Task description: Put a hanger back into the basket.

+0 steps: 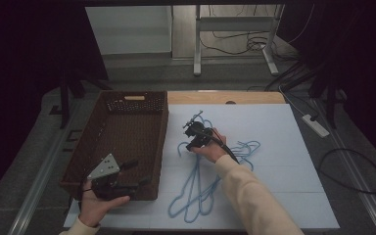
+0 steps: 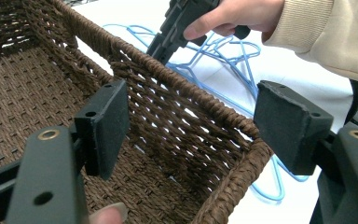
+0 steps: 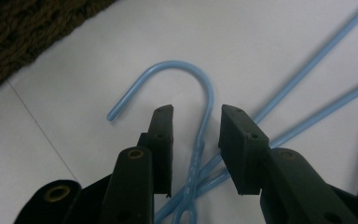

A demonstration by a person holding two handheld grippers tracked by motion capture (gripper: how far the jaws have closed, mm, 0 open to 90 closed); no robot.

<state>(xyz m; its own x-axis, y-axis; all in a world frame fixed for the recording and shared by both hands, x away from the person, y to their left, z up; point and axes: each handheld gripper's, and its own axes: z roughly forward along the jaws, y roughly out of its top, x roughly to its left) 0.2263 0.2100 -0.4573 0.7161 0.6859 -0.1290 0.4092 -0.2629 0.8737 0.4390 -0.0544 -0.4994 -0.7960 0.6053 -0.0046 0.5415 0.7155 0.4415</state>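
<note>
A pale worktop (image 1: 284,161) carries two things — a brown wicker basket (image 1: 122,147) at left, tangled blue hangers (image 1: 198,191) just right of it.

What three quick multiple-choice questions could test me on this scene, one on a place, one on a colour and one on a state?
1. Where does the woven basket stand relative to the hangers?
A. To their left in the high view
B. To their right
C. On top of them

2. What colour are the hangers?
A. Red
B. Light blue
C. Black

3. How does the right gripper stand at the hanger neck?
A. Shut, with nothing between its jaws
B. Jaws either side of it, gaps showing
C. Holding the basket rim

Answers: 1 A, the high view shows the basket left of the hangers. 2 B, all views show light blue. 3 B, the right gripper view shows gaps beside the neck.
</note>
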